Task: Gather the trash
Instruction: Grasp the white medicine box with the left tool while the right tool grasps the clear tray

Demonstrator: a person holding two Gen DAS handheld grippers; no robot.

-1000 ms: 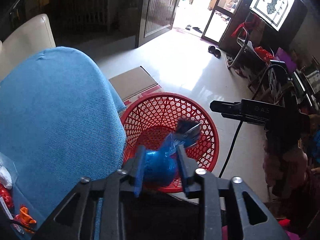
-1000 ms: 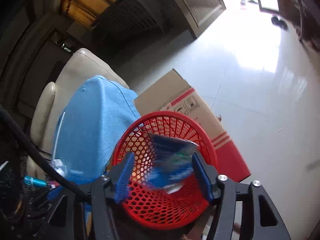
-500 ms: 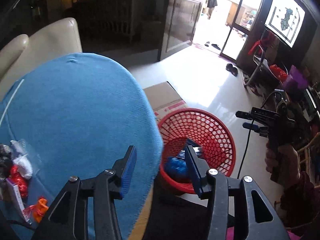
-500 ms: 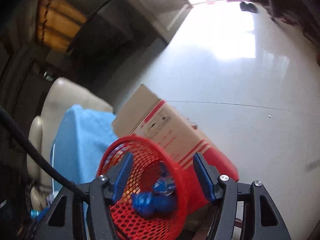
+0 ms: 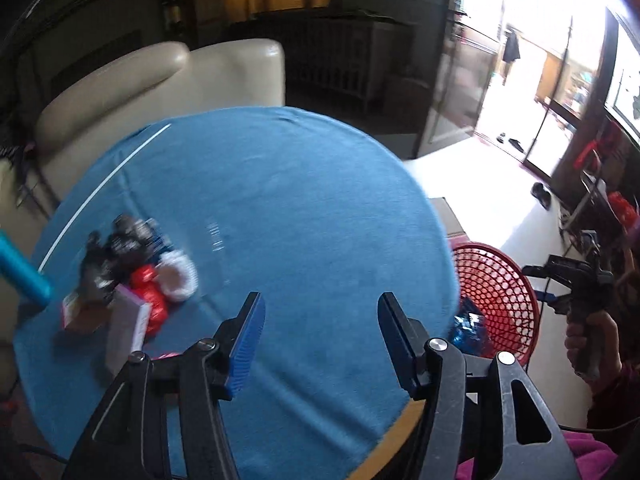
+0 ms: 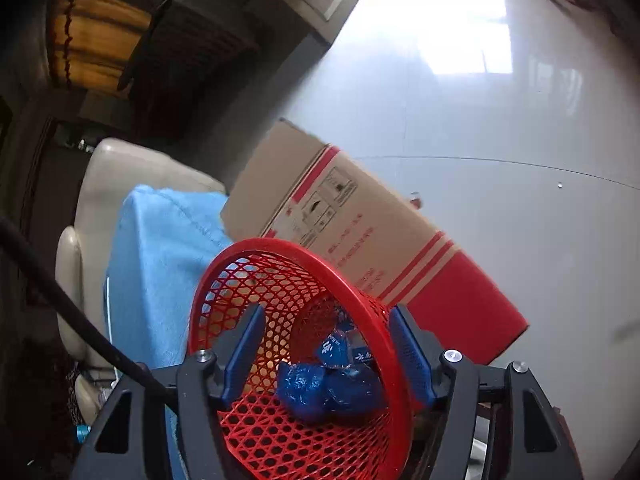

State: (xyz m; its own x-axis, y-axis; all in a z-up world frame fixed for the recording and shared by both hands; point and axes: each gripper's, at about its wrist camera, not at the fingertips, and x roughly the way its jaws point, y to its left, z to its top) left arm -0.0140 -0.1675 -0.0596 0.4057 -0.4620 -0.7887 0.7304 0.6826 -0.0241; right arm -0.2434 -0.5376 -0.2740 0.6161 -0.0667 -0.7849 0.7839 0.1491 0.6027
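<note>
Blue cloth covers the round table (image 5: pixel 288 208) beneath my left gripper (image 5: pixel 318 334), with a cream armchair (image 5: pixel 160 80) beyond it and a sunlit doorway (image 5: pixel 520 92) off to the far right. My left gripper's blue pads stand apart and are opening, nothing between them but bare cloth. Ahead and to the left of those fingers lies the remaining pile of trash (image 5: pixel 132 276), blurred: red wrappers, a white crumpled piece, dark packets and a pale flat box, all resting on the cloth. A teal cylinder (image 5: pixel 22 272) pokes in at the far left edge.

To the right of my left fingers, past the table's edge and lower down, sits the red mesh basket (image 5: pixel 504 292), blue wrappers showing inside it. My right hand (image 5: pixel 588 340) grips the other tool's handle just beyond the basket.

From the right wrist view, my right gripper (image 6: pixel 326 354) hangs at the red mesh basket (image 6: pixel 280 420), its left pad over the inside and its right pad outside the rim. These jaws too are spread and opening, pressing on nothing. Between and below the pads, in the basket's bottom, lie the crumpled blue plastic bag (image 6: pixel 320 392) and a blue printed packet (image 6: pixel 340 350). Behind the basket lies a cardboard box (image 6: pixel 360 236) with red stripes on the glossy white floor (image 6: pixel 500 120).
</note>
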